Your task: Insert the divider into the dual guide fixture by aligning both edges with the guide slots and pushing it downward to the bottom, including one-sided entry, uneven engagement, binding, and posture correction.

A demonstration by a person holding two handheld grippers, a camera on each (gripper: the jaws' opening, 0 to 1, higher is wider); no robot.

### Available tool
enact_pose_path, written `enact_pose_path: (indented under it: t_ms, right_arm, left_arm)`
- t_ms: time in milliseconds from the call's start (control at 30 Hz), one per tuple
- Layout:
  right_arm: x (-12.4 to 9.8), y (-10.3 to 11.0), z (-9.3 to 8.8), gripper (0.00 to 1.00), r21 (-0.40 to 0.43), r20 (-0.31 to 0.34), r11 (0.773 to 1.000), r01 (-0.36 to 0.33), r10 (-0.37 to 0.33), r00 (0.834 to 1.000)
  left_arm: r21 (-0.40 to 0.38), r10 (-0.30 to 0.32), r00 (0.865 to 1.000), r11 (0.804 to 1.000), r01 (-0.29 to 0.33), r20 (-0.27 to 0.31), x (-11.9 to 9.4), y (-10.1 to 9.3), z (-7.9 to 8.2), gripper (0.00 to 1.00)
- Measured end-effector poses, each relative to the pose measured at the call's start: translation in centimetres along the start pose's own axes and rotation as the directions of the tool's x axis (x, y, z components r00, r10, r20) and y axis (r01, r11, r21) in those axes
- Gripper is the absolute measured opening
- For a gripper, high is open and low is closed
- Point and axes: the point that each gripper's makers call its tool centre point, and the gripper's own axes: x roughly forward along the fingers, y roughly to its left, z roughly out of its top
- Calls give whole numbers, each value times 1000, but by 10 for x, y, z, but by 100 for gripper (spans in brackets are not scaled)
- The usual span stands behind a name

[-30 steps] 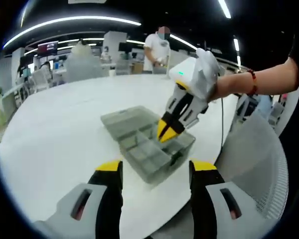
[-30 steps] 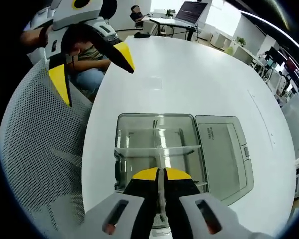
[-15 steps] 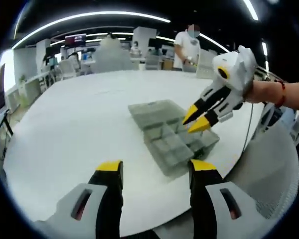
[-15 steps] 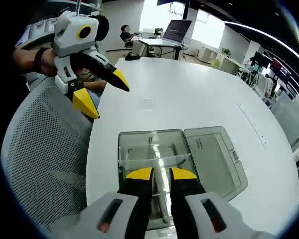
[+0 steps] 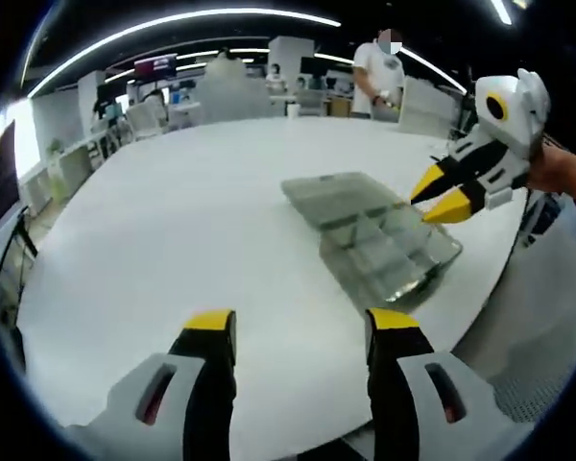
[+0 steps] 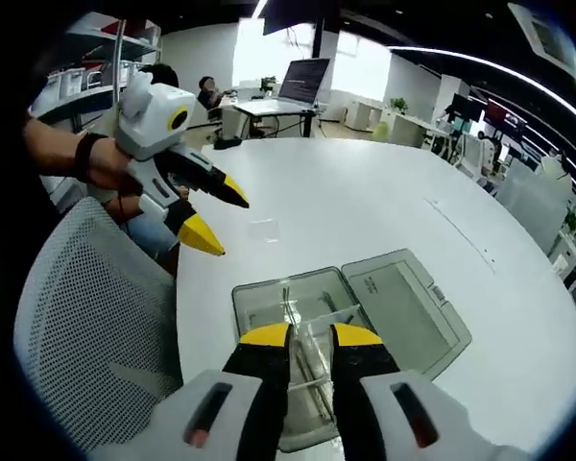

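Left claw point(image 5: 293, 331): jaws wide apart, holding nothing, above white counter point(image 5: 173, 221); right gripper view adds divider point(image 6: 322, 317) seated across open fixture point(image 6: 312, 317); right claw point(image 6: 302, 338), shut on divider a second ago, now parted, raised clear.

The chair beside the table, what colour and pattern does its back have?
The chair's back is white mesh with small holes, clearest in the right gripper view.
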Motion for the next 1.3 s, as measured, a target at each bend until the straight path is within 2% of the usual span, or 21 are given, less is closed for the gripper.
enact_pose_path:
  t_ms: [200,567,1200,1300]
  right_arm:
    - [-6,7,8,12,56,33,998,42,-44,999]
    - [-19,15,19,14,135,75,985,107,-117,990]
    - [-35,15,17,15,239,103,957,166,-195,975]
    - [-35,15,18,15,248,109,955,165,-196,975]
  left_arm:
    - [21,12,999,1000,-11,-34,5,16,-7,56]
    - [9,52,994,999,-51,-94,14,45,-21,56]
    - [-29,78,984,996,-83,-160,32,58,-43,54]
    - [-40,80,985,995,-87,-153,32,57,-41,53]
